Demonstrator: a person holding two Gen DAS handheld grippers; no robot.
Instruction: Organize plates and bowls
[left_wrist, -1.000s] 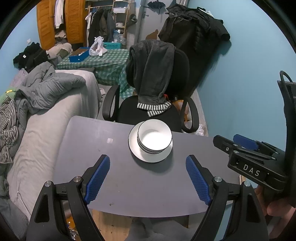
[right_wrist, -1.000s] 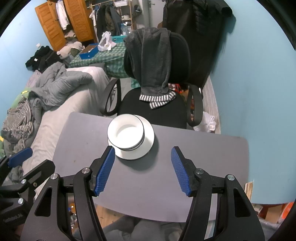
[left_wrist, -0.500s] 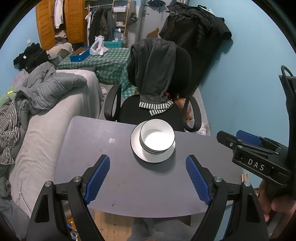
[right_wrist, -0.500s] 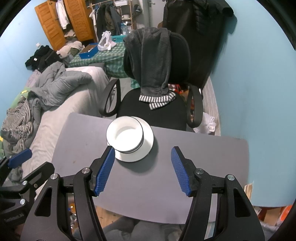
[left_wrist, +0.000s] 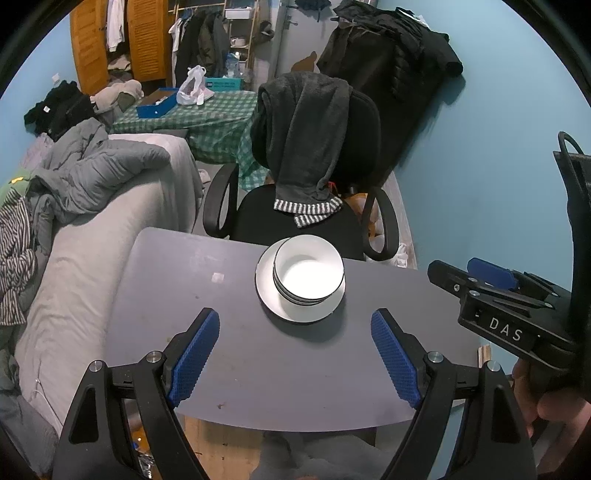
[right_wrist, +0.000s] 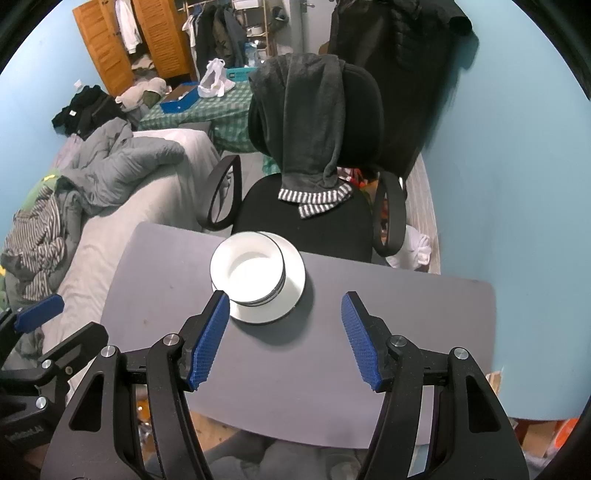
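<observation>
A stack of white bowls (left_wrist: 308, 274) sits nested on a white plate (left_wrist: 269, 301) near the far edge of the grey table (left_wrist: 229, 362). The same bowls (right_wrist: 248, 272) and plate (right_wrist: 293, 291) show in the right wrist view. My left gripper (left_wrist: 295, 354) is open and empty, held above the table's near half, short of the stack. My right gripper (right_wrist: 284, 339) is open and empty, also short of the stack; its left finger overlaps the plate's near rim in view. The right gripper also shows at the right of the left wrist view (left_wrist: 491, 280).
A black office chair (left_wrist: 314, 177) draped with a dark hoodie stands right behind the table. A grey sofa (left_wrist: 85, 240) heaped with clothes runs along the left. A blue wall (left_wrist: 480, 166) closes the right side. A green checked table (left_wrist: 207, 114) stands farther back.
Both grippers have drawn back and risen a little from the stack, which looks slightly farther away. The bowls and plate have not moved. Both grippers stay open.
</observation>
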